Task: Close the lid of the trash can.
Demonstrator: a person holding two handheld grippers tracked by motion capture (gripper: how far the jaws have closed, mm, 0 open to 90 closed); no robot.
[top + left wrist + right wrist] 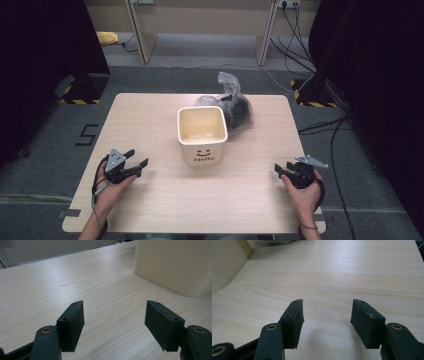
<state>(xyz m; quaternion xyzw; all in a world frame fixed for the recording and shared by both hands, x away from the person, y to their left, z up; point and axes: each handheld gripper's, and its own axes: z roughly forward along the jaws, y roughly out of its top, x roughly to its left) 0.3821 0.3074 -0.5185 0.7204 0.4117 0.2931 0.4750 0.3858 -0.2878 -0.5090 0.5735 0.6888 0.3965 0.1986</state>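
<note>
Wooden surface (150, 125) carries a cream bin (202, 135) at its middle — a plastic bag (232, 102) touches behind it. Left tool (136, 163) and right tool (281, 170) rest either side, jaws apart, empty.

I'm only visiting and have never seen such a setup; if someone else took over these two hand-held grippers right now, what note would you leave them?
Left gripper: jaws open, holding nothing, low over the table to the left of the bin.
Right gripper: jaws open, holding nothing, near the table's right front.
White bin with a smiley and "Hello": upright at the table's middle, apparently empty.
Clear plastic bag with something dark inside: right behind the bin, untouched.
Done: nothing visible yet.
Left: probably grasping the bag and handling it with the bin.
</note>
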